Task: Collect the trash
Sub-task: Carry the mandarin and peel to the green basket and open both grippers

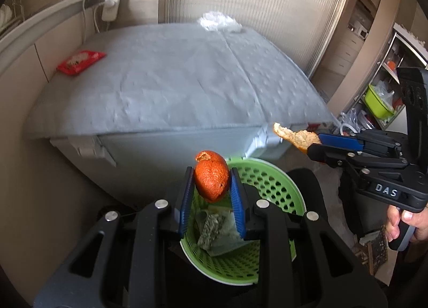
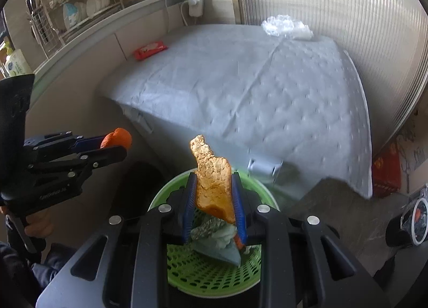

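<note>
left gripper point(image 1: 211, 182) pinches a curled orange peel point(image 1: 211, 179) over the green basket point(image 1: 272, 182); right gripper point(image 2: 214, 193) clamps a pale peel strip point(image 2: 214, 174) above it too.

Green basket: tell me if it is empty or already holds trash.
Not empty. The green basket already holds crumpled wrappers, seen through the right gripper; how full, cannot tell.

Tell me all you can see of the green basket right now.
The round green perforated plastic basket stands upright below the table's near edge, directly beneath both peel-holding hand-held grippers. Its walls and floor are a grid of holes, its rim smooth. Inside lie crumpled wrappers, one patterned, one pale blue-green.
</note>
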The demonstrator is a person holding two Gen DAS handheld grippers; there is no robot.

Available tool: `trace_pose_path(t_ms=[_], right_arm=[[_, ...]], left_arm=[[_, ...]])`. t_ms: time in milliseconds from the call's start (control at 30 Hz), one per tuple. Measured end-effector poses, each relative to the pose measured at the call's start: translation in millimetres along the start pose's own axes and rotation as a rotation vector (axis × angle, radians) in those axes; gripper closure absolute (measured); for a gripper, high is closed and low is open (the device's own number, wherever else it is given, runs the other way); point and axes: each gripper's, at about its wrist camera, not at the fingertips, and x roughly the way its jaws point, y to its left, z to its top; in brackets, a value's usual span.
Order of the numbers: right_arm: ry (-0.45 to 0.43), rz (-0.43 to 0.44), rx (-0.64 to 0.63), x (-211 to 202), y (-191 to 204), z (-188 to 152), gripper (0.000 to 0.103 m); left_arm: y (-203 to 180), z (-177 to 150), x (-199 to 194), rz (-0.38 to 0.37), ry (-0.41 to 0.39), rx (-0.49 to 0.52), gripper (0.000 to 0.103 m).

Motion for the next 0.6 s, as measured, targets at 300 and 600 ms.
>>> trace_pose_path(t_ms=[300, 600], right_arm=[[0.056, 0.035, -0.031, 4.6, 13.8, -27.2, 0.076], [0.066, 0.019, 0.004, 10.7, 10.1, -32.7, 0.027]], left_arm=[[-4.2, -16.2, 9.8, 0.010, 0.045, 0.015, 0.077], [-6.5, -20.1, 12.8, 0.000, 0.060, 0.012, 0.076]])
